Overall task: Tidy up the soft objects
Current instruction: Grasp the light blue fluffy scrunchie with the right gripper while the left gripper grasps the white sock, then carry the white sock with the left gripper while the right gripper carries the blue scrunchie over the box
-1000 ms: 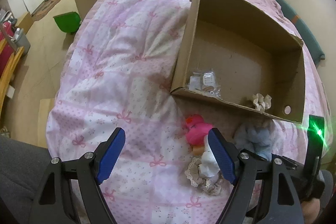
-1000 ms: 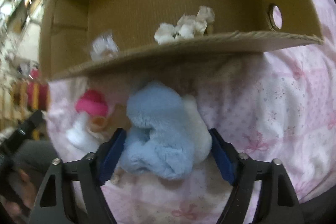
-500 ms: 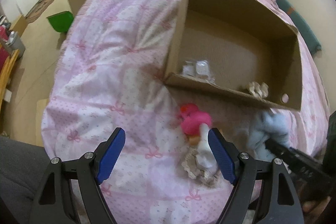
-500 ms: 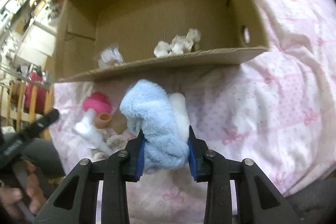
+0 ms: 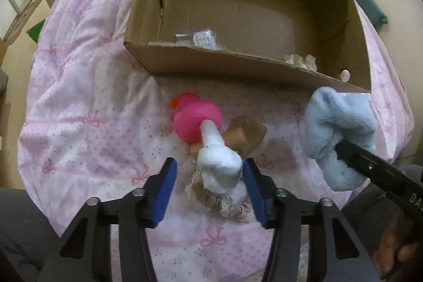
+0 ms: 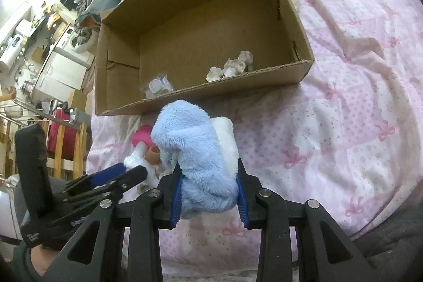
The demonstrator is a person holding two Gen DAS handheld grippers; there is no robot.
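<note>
A bed (image 5: 87, 107) under a pink quilt printed with bows and dots fills both views below the grippers. Ahead of both grippers sits an open cardboard box (image 5: 238, 65), brown and corrugated, its near wall facing them. Inside it, against that wall, lie a clear plastic packet (image 6: 157, 85) and a cream ruffled scrunchie (image 6: 230, 66).

The right gripper (image 6: 208, 198) holds a fluffy light-blue plush piece with a white plush edge (image 6: 195, 149), its blue pads pressed into the pile on both sides; the piece stands up out of the jaws, just short of the box's near wall.

The left gripper (image 5: 208, 192) points steeply down at a small heap on the quilt, and its jaws are closing around a white fuzzy sock-like piece (image 5: 219, 163), which lies between the blue pads; the right-hand pad is at its side, the left-hand one apart from it. Just beyond it are a bright pink rounded soft item (image 5: 195, 118) and a tan ribbon bow (image 5: 246, 134). Beneath the white piece, between the pads, lies a beige lace-edged scrunchie (image 5: 219, 202).
</note>
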